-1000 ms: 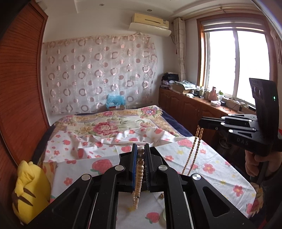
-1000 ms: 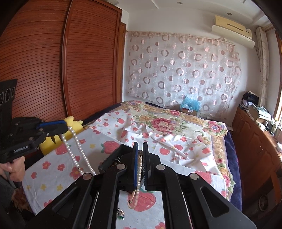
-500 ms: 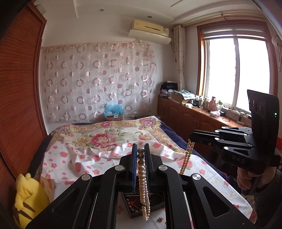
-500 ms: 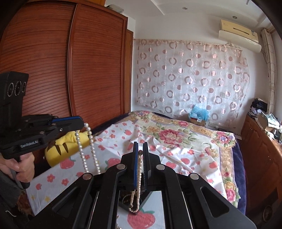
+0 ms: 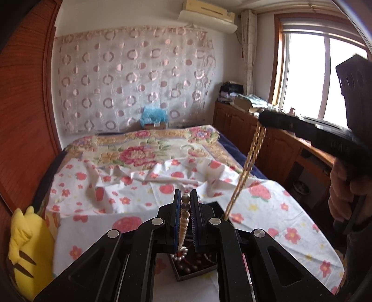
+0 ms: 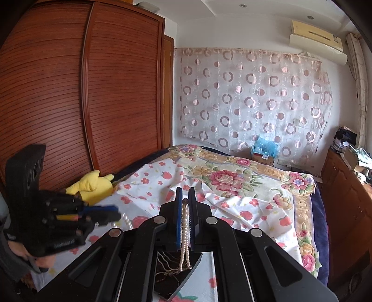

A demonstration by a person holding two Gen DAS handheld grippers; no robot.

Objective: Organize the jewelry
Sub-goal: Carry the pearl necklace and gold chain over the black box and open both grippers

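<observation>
left tool (image 5: 185, 204) clamped, right tool (image 6: 185, 197) clamped, angled downward

My two matte-black angular grippers (image 5: 185, 204), blue ribbed pads (image 6: 178, 216) lining my fingers, silver round screws (image 5: 157, 221) behind those pads, dark sleeve (image 5: 355, 246)

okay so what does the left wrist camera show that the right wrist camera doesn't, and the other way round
Only the left wrist view shows the bright window and the right gripper from the side, a golden bead strand hanging from it.

Only the right wrist view shows the wooden wardrobe doors and the left gripper from the side, trailing a pearl strand.

Both show the flowered bedspread, the yellow plush toy, the circle-patterned curtain, the air conditioner and a dark jewelry tray below the fingers.
</observation>
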